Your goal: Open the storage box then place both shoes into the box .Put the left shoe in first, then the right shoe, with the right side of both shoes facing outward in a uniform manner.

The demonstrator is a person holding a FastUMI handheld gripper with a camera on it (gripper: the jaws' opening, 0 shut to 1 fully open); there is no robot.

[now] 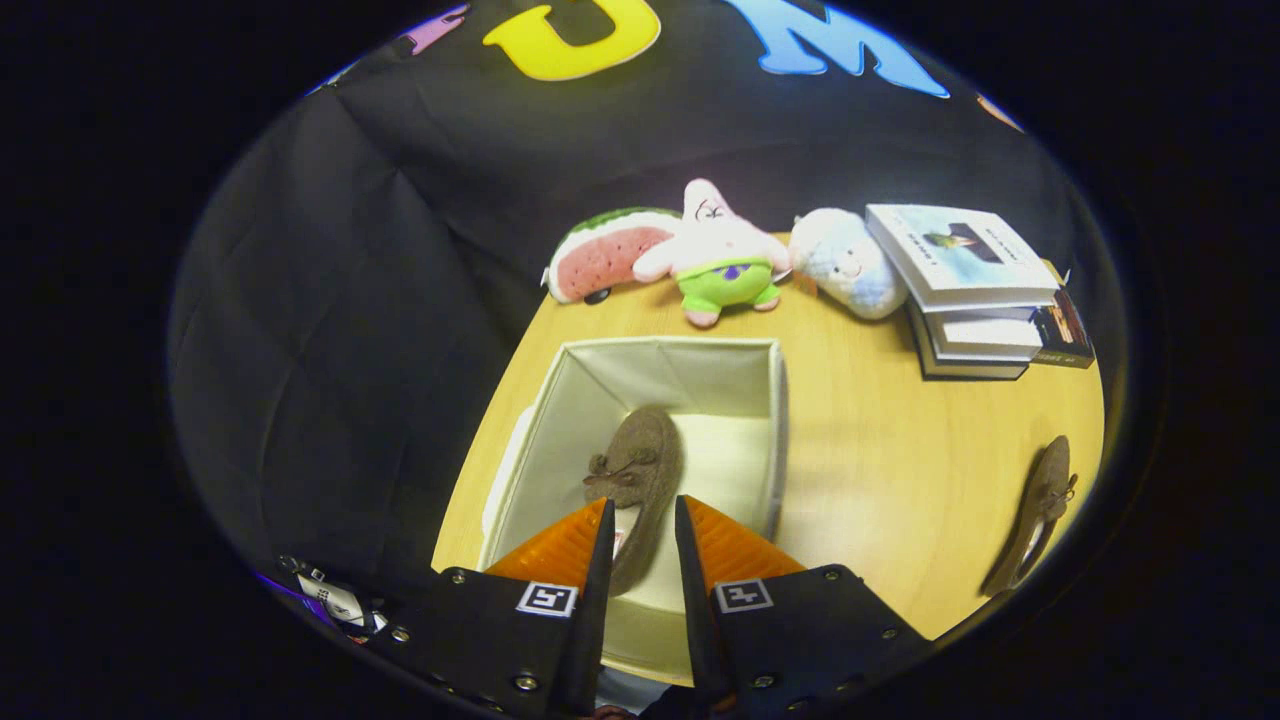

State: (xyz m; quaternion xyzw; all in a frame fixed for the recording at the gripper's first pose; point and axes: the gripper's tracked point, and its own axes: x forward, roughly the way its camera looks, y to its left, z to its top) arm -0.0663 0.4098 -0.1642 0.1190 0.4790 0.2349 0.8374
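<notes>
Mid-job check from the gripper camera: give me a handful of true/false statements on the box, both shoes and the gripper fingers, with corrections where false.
1. The storage box is open. True.
2. One brown shoe lies inside the box, its heel end between the fingers of the gripper. True.
3. The second shoe is also in the box. False: it lies on the wooden table, off to the right of the box.
4. The stack of books sits inside the box. False: it rests on the table beyond the box, beside the plush toys.
5. A watermelon plush lies on the table. True.
</notes>
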